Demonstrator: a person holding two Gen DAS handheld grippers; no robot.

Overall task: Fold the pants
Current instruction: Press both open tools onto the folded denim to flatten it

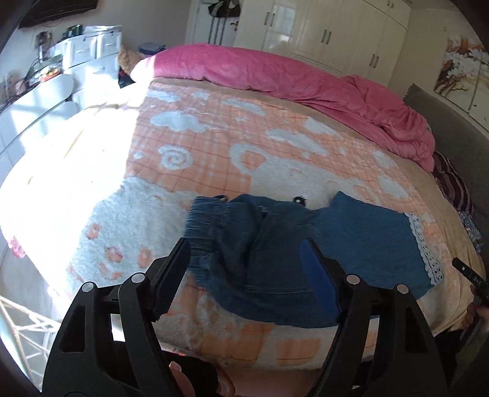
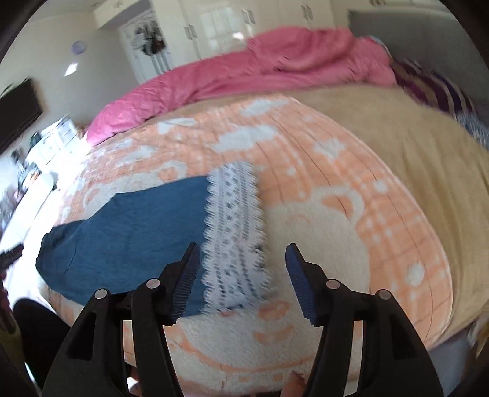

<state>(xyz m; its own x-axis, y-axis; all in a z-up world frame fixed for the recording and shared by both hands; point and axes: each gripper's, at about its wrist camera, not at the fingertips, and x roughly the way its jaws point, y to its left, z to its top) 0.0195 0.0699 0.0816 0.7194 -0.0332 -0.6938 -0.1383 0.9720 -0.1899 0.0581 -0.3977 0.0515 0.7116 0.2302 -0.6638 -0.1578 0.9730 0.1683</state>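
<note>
Blue denim pants (image 1: 305,241) lie on the near part of the bed, on the peach-and-white fleece blanket (image 1: 214,134) with cloud and swirl shapes; gathered waistband toward the left, leg running right to a white lace hem (image 1: 423,244). Left gripper (image 1: 246,268) above the waist end, fingers released and standing well apart, denim seen between them but neither pad pressing on it. Right gripper (image 2: 241,281) over the hem end, lace hem (image 2: 235,232) in the gap, jaws spread, nothing clasped; that view is motion-blurred. Pink duvet (image 1: 293,76) bunched along the far side of the bed, white wardrobe (image 1: 330,27) behind it, flower painting (image 1: 461,73) on the right wall. A tip of the right gripper shows at the right edge of the left view, with small pale marks too small to read. No legible brand, label or writing anywhere
</note>
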